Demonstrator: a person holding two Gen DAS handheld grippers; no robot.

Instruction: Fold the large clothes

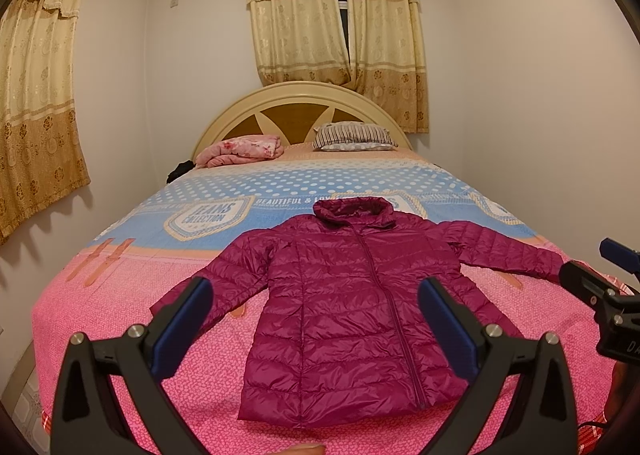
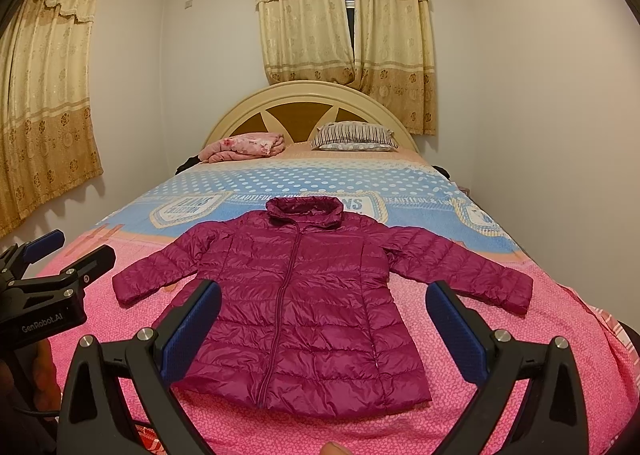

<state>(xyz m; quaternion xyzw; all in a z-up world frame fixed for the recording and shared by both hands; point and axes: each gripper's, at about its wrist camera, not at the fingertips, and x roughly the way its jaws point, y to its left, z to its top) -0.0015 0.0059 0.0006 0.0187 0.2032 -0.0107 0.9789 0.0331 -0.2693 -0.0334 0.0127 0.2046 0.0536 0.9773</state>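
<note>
Folding not begun. The magenta puffer jacket [image 2: 312,295] lies flat, front up and zipped, on the pink end of the bed cover [image 2: 540,387], well short of the striped pillow [image 2: 352,137] at the headboard. Both sleeves are spread outward and the collar points toward that pillow. The left gripper [image 1: 316,331] and right gripper [image 2: 324,333] hover over the jacket's hem end, tongs wide apart, holding nothing. Judged remaining: both sleeves folded inward, then the body doubled over

We see the jacket [image 1: 352,295] lying flat on the bed [image 1: 120,319], collar toward the headboard [image 1: 300,95]. Behind it, a folded blanket [image 1: 244,149] lies left, a pillow [image 1: 352,136] right.
</note>
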